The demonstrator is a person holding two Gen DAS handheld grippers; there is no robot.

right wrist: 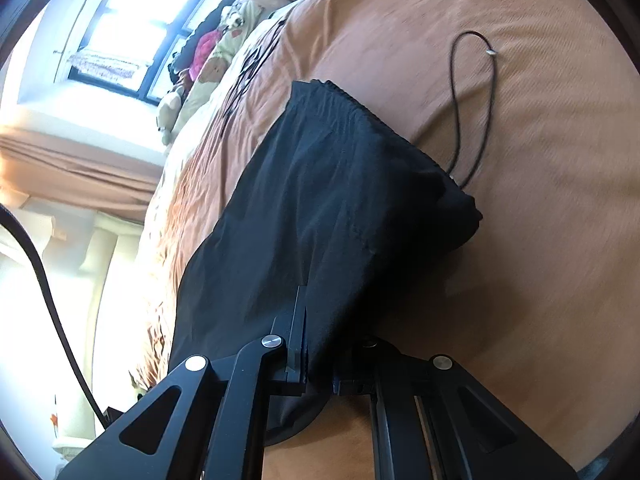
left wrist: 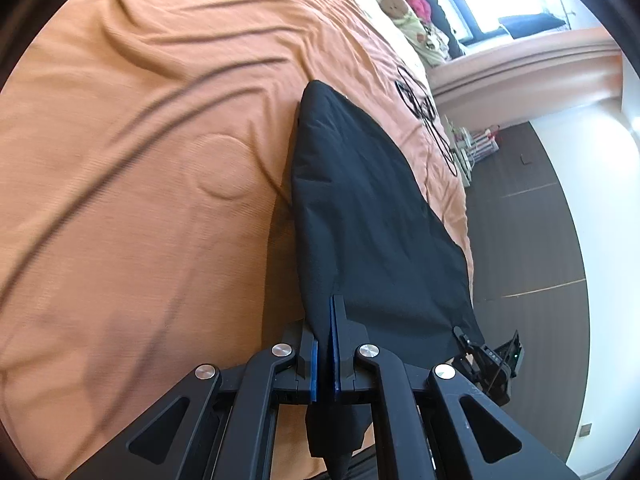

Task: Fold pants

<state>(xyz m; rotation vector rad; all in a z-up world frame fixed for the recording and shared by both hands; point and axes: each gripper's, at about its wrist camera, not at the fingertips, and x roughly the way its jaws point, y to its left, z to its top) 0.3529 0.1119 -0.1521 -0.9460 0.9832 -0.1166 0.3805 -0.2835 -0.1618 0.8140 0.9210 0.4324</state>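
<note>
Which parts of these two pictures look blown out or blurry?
Right wrist view: the window is blown out and the orange bedspread smears at the right edge. Left wrist view: the bedspread is motion-blurred, while the black pants stay fairly sharp.

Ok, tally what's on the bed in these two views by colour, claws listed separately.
Black pants: 1, both claws shut on one end
Black cord looped beside the pants: 1
Orange bedspread: 1
Claws: 2, left claw, right claw
Total: 5
</note>
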